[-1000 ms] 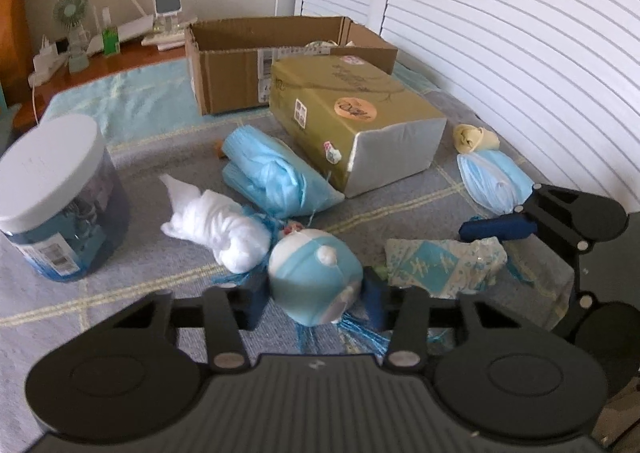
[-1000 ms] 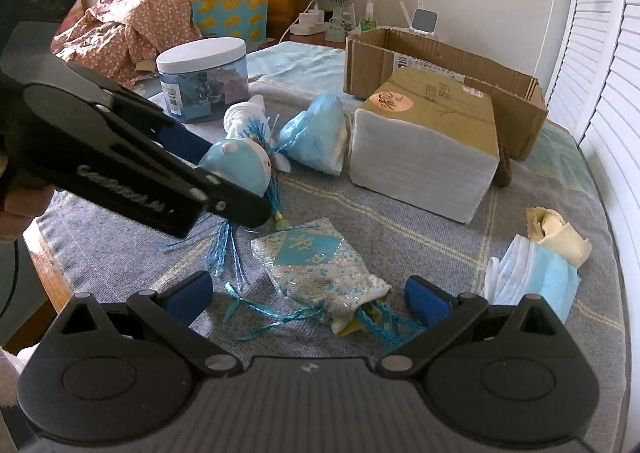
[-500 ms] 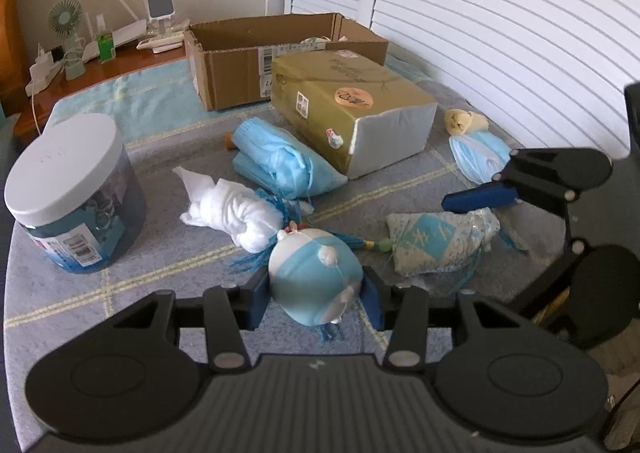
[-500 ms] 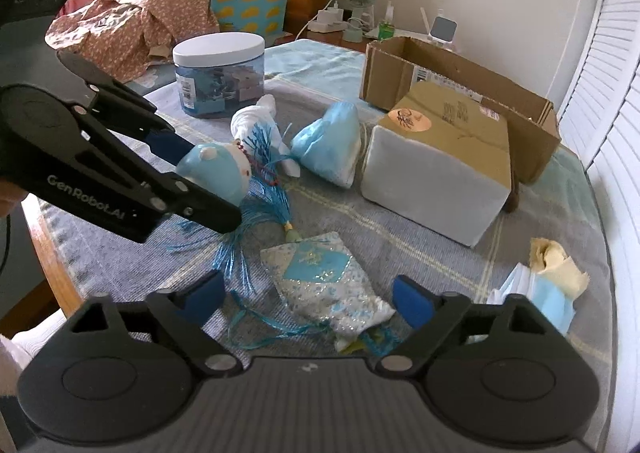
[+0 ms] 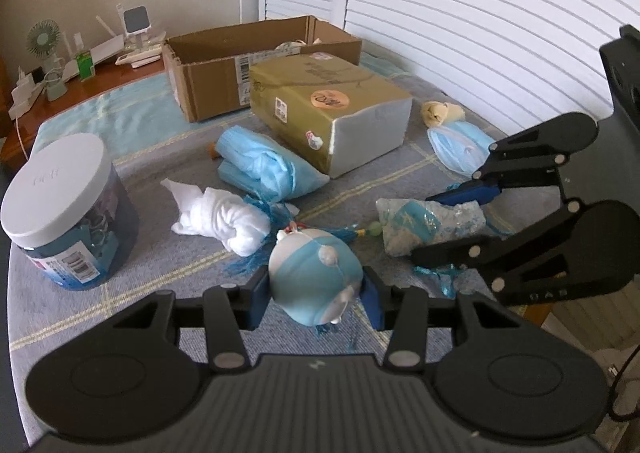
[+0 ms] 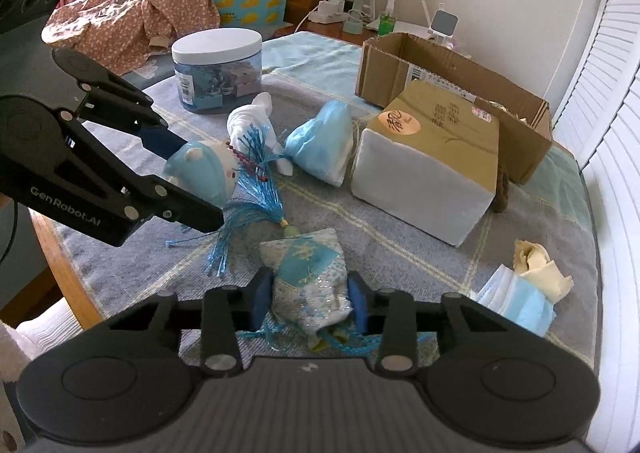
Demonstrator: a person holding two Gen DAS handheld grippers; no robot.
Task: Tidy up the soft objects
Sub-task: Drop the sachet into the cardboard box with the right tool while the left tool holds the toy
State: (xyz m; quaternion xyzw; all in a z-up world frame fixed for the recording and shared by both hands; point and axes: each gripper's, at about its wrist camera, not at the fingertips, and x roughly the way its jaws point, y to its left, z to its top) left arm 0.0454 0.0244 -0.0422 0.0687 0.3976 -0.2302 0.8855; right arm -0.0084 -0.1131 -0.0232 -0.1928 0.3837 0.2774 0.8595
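A round blue-and-white plush toy [image 5: 314, 285] with a blue tassel [image 6: 248, 205] is clamped in my left gripper [image 5: 316, 293], which is shut on it just above the grey blanket [image 5: 132, 285]. To its right lies a blue-and-silver embroidered pouch [image 6: 304, 261]. My right gripper [image 6: 310, 299] has its jaws closing on that pouch, and both pads touch its sides. In the left wrist view the right gripper [image 5: 452, 221] reaches in from the right over the pouch [image 5: 424, 221]. The plush [image 6: 204, 173] and the left gripper [image 6: 192, 181] show at the left of the right wrist view.
On the blanket lie a white cloth bundle [image 5: 224, 217], a pile of blue masks [image 5: 264, 169], more masks [image 5: 460, 145] and a yellow cloth [image 5: 440, 113]. A gold tissue pack [image 5: 332, 113] and an open cardboard box [image 5: 212, 73] stand behind. A white-lidded jar [image 5: 68, 209] stands left.
The right gripper's jaws have come in from wide apart onto the sides of the pouch. The left gripper still holds the plush and has rolled slightly.
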